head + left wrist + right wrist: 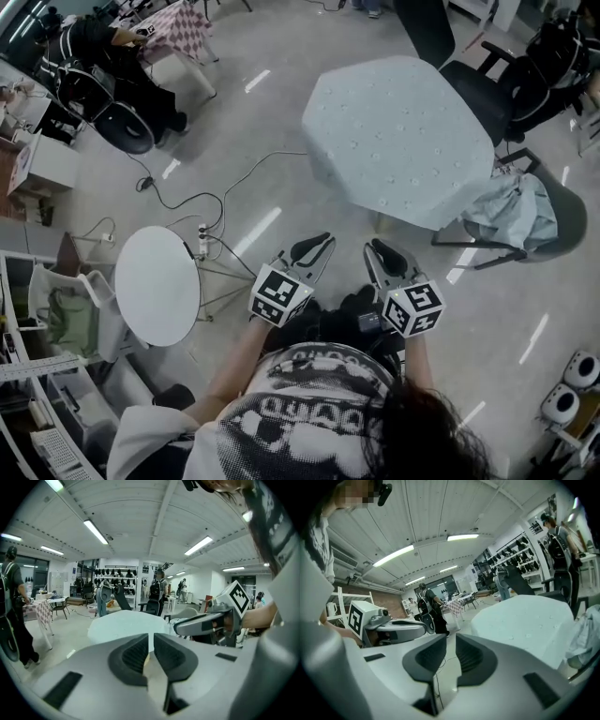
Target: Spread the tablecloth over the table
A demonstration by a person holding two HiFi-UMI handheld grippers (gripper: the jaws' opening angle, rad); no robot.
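Note:
A pale blue tablecloth (394, 131) covers the table beyond my hands and hangs over its edges; it also shows as the tablecloth (126, 623) in the left gripper view and the tablecloth (529, 620) in the right gripper view. My left gripper (319, 246) and right gripper (380, 251) are held side by side in front of the person's chest, short of the table and apart from the cloth. The left gripper (151, 637) has only a narrow gap between its jaws, with nothing in it. The right gripper (451, 639) stands a little wider, also empty.
A small round white table (157, 284) stands at the left. A black chair (469, 66) is behind the covered table, and a chair with a light cloth draped on it (520, 211) is at its right. Cables (187, 202) trail over the floor. People and a checkered table (178, 23) are far back.

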